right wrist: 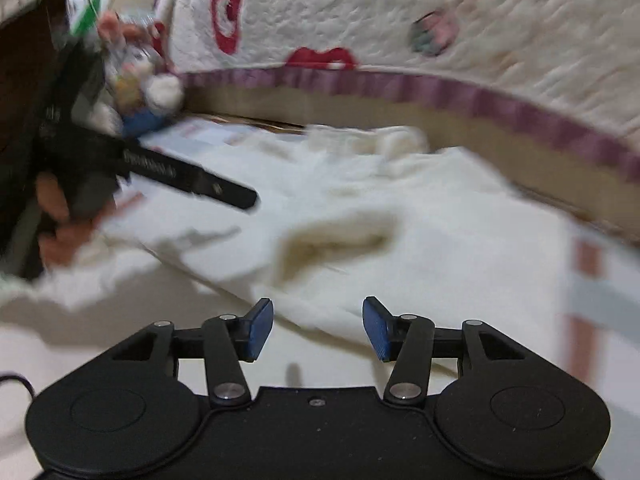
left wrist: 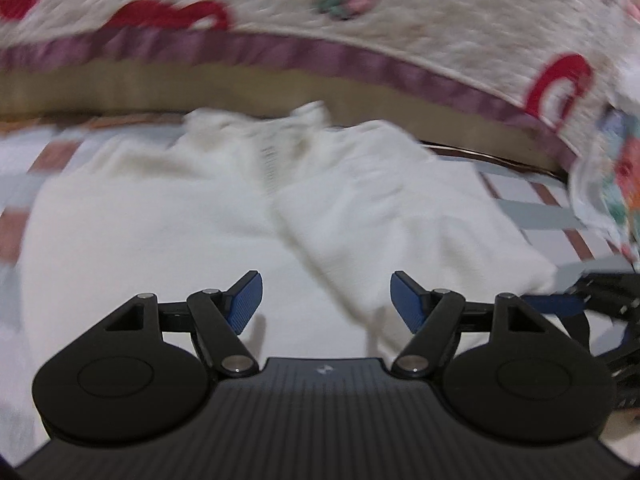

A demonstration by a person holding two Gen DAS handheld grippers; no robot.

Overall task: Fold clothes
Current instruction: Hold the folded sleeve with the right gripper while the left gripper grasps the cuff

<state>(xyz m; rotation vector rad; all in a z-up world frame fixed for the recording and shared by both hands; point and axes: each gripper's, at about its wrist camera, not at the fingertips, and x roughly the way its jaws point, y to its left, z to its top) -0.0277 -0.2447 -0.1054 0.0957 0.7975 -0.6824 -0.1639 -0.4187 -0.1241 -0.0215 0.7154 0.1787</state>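
Jaws on both grippers stand apart with nothing between the pads: the left gripper (left wrist: 326, 300) spreads wide above the cloth, and the right gripper (right wrist: 318, 328) stands at a moderate gap, its blue pads clear of any fabric. Directly beyond both sets of fingers lies the white garment (left wrist: 224, 208), spread loosely over the striped bedsheet (left wrist: 532, 208) and rumpled rather than flat; the right wrist view shows an open pocket-like fold (right wrist: 332, 240) in its middle and a ragged-looking near edge. Judged from its drape and creases, the garment is soft, light and limp: it will sag from any single hold, will not slide as a rigid piece, and is not fragile. Take hold at an edge or corner where the pads can close over one or two layers, with one gripper at each end of the same edge so the panel lifts evenly. Avoid pinching the bunched centre, which is likely to gather several layers. Farther back, a patterned quilt (left wrist: 400, 32) with a purple border overhangs the bed. Motion blur hides seams and hems.
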